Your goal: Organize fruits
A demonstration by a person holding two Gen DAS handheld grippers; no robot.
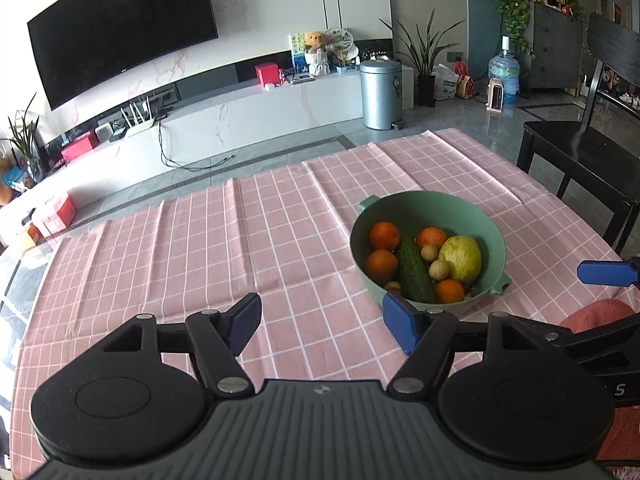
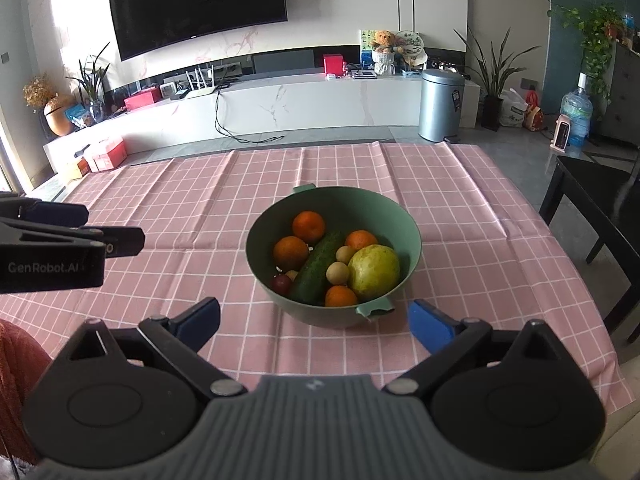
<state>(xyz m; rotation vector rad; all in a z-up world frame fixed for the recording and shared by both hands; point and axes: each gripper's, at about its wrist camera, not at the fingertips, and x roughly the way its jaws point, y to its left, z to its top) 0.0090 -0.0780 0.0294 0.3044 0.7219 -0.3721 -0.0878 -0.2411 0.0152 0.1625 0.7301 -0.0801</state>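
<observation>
A green bowl (image 1: 490,220) (image 2: 384,208) stands on the pink checked tablecloth (image 1: 200,248) (image 2: 180,220). It holds several oranges (image 1: 384,235) (image 2: 308,226), a cucumber (image 1: 414,274) (image 2: 318,266), a yellow-green pear (image 1: 460,258) (image 2: 374,272), small pale round fruits (image 2: 337,273) and a dark red one (image 2: 282,283). My left gripper (image 1: 322,326) is open and empty, left of and in front of the bowl. My right gripper (image 2: 316,322) is open and empty, just in front of the bowl. The left gripper also shows in the right wrist view (image 2: 100,232).
A black chair (image 1: 580,148) (image 2: 592,200) stands at the table's right side. The far table edge faces a TV wall, a low white cabinet and a grey bin (image 1: 380,94) (image 2: 440,104). An orange-red cloth (image 1: 600,316) (image 2: 16,360) lies between the grippers.
</observation>
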